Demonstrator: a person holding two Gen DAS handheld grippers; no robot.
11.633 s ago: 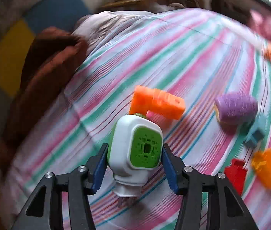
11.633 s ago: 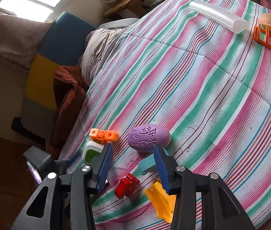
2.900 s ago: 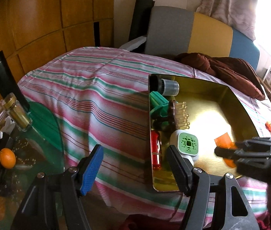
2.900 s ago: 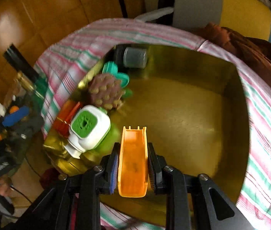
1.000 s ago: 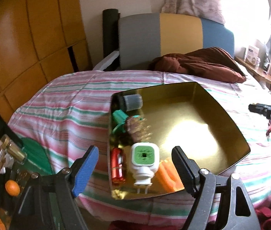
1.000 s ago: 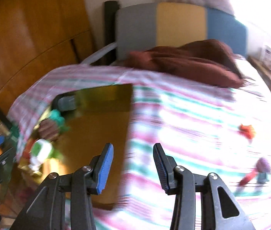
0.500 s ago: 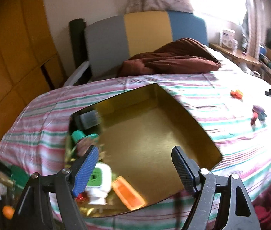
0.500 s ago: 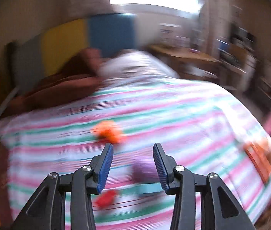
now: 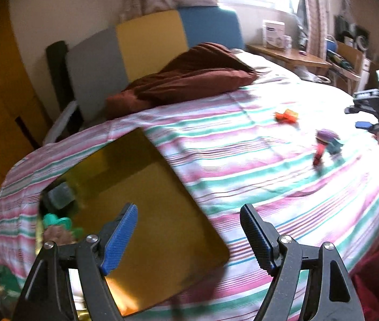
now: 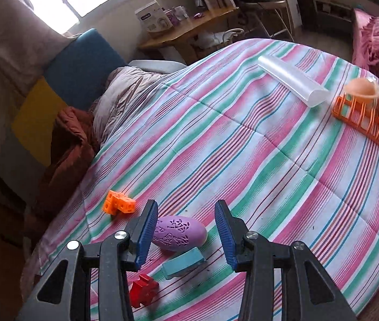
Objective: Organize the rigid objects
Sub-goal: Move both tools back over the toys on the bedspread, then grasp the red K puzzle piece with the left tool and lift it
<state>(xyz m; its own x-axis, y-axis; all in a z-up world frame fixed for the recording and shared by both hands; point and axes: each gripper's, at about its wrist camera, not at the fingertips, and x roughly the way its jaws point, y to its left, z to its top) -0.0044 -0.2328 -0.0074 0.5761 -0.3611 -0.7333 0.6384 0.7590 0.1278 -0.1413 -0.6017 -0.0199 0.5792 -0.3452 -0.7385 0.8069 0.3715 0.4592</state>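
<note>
Partly sorted: some toys in gold tray; purple oval, orange block left on bed; left tongs, right tongs open, empty.

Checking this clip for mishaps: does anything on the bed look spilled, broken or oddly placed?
Nothing looks spilled or damaged. Loose toys lie scattered on the striped bedspread: an orange block, a purple egg-shaped piece, a teal block and a red piece, not yet in the gold tray. That fits unfinished sorting.

The left wrist camera looks down across the gold tray toward distant toys at frame right; the right wrist camera hovers close over that purple oval cluster.
</note>
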